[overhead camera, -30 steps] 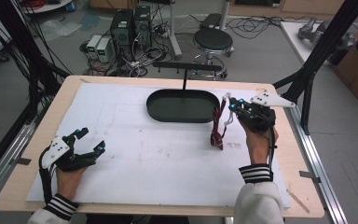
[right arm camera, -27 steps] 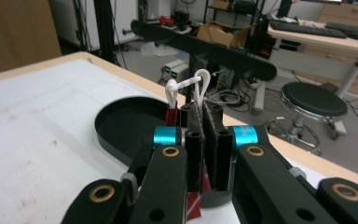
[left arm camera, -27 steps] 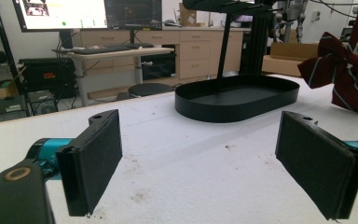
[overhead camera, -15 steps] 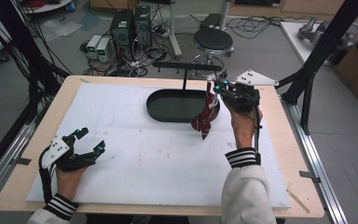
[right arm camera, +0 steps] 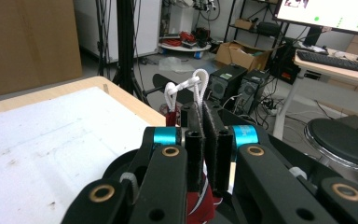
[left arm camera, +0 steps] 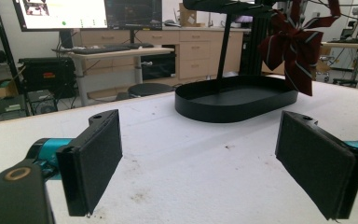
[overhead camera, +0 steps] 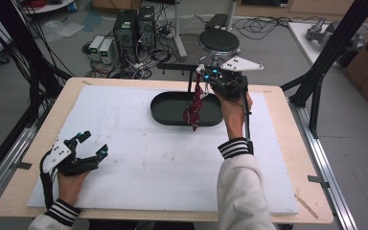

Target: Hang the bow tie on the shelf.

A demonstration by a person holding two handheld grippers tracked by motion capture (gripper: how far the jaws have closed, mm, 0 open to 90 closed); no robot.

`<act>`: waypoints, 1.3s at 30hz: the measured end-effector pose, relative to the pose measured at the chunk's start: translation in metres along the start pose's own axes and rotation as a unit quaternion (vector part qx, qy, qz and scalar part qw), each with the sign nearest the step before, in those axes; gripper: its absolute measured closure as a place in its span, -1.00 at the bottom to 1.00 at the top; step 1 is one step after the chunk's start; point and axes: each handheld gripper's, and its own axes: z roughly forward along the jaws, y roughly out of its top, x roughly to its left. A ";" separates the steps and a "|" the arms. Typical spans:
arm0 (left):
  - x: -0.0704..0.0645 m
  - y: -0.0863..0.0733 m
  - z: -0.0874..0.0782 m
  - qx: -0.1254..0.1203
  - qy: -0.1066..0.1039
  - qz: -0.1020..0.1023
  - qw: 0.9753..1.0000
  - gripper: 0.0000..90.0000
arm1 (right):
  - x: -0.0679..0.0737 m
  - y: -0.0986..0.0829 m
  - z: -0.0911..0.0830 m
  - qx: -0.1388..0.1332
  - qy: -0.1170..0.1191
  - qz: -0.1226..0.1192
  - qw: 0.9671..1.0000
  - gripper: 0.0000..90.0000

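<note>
we've got the right gripper up at about 1 o'clock on the table, jaws pressed together on the white loop of a dark red striped bow tie — the tie hangs down from it over the black oval tray, just beside the thin black stand that rises from the tray's back edge. in the right gripper view the pads squeeze the cord, red fabric peeking out below. our left gripper sits way over at 8 o'clock on the white mat, jaws spread wide with nothing between them — the tie shows at 1 o'clock in its own view.
</note>
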 end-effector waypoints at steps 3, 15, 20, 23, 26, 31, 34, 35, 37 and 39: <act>0.000 0.000 0.000 0.000 0.000 0.000 1.000 -0.67 | 0.000 0.002 0.010 -0.001 -0.004 -0.007 1.000 0.94; 0.000 0.000 0.000 0.000 0.001 0.000 1.000 -0.67 | -0.015 0.001 0.041 0.021 -0.025 -0.005 0.999 0.94; 0.000 0.000 0.000 0.001 0.000 0.001 1.000 -0.67 | -0.021 0.002 0.049 0.021 -0.041 -0.009 0.999 0.94; 0.000 0.000 0.000 0.001 0.000 0.001 1.000 -0.67 | -0.025 0.003 0.052 0.018 -0.048 -0.006 0.999 0.94; 0.000 0.000 0.000 0.002 0.000 0.001 1.000 -0.67 | -0.028 0.006 0.058 0.022 -0.056 -0.013 0.998 0.94; 0.000 0.000 0.000 0.001 0.000 0.001 1.000 -0.67 | -0.033 0.006 0.064 0.029 -0.076 -0.024 0.996 0.94; 0.000 0.000 0.000 0.001 0.000 0.001 1.000 -0.67 | -0.039 0.002 0.066 0.035 -0.085 -0.020 0.996 0.94; 0.000 0.000 0.000 0.002 0.000 0.000 1.000 -0.67 | -0.041 0.001 0.066 0.038 -0.087 -0.019 0.995 0.94; 0.000 0.000 0.000 0.002 0.000 0.000 1.000 -0.67 | -0.044 -0.001 0.066 0.042 -0.091 -0.017 0.995 0.94; 0.000 0.000 0.000 0.002 0.000 0.000 1.000 -0.67 | -0.046 -0.003 0.067 0.046 -0.093 -0.016 0.994 0.94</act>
